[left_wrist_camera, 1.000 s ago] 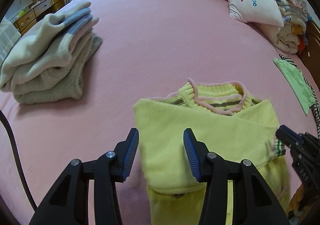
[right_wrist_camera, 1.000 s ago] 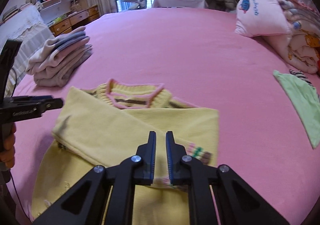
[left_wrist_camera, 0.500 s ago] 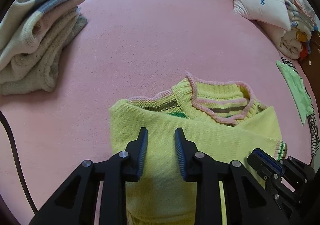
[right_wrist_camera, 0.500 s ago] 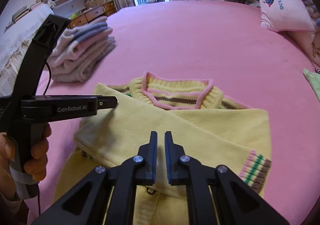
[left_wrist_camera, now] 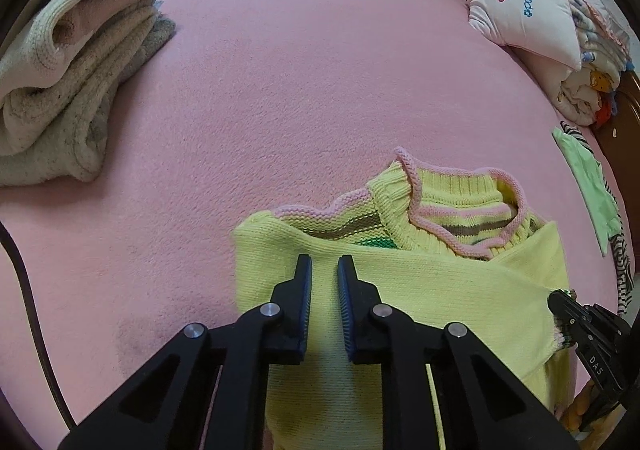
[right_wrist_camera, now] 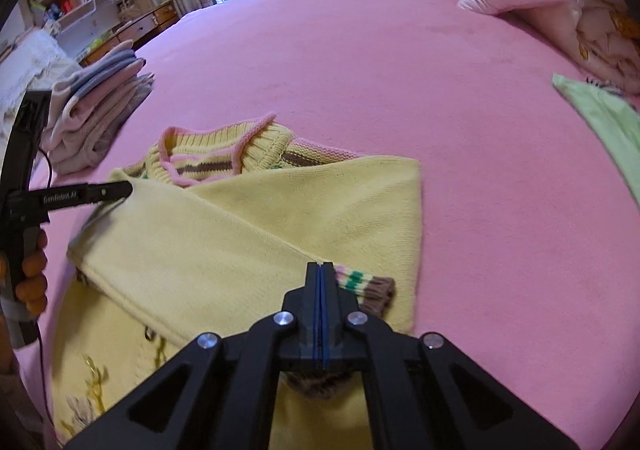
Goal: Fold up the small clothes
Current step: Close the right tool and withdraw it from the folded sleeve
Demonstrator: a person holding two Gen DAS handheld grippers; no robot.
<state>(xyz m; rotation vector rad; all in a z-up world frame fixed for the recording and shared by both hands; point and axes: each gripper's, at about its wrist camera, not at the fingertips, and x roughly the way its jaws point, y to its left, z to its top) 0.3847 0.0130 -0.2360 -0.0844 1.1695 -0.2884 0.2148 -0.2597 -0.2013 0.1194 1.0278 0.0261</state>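
Note:
A small yellow knit sweater (left_wrist_camera: 420, 290) with a pink-edged collar lies on the pink bed, both sleeves folded across its chest; it also shows in the right wrist view (right_wrist_camera: 248, 234). My left gripper (left_wrist_camera: 325, 270) hovers over the sweater's left shoulder area, jaws a narrow gap apart with nothing between them. My right gripper (right_wrist_camera: 321, 270) is shut, jaws pressed together, at the striped sleeve cuff (right_wrist_camera: 368, 284); no cloth shows between the jaws. The right gripper also shows at the left view's right edge (left_wrist_camera: 568, 310).
A stack of folded cream and grey knitwear (left_wrist_camera: 68, 62) lies at the left of the pink bedspread (left_wrist_camera: 300, 70). A pillow and bedding pile (left_wrist_camera: 528, 14) sits at the far right. A green garment (right_wrist_camera: 600, 122) lies at the right edge. A cable (left_wrist_camera: 24, 290) hangs at left.
My left gripper has moved forward over the sweater and its jaws have narrowed from wide open. My right gripper's jaws have gone from a slight gap to fully shut beside the cuff.

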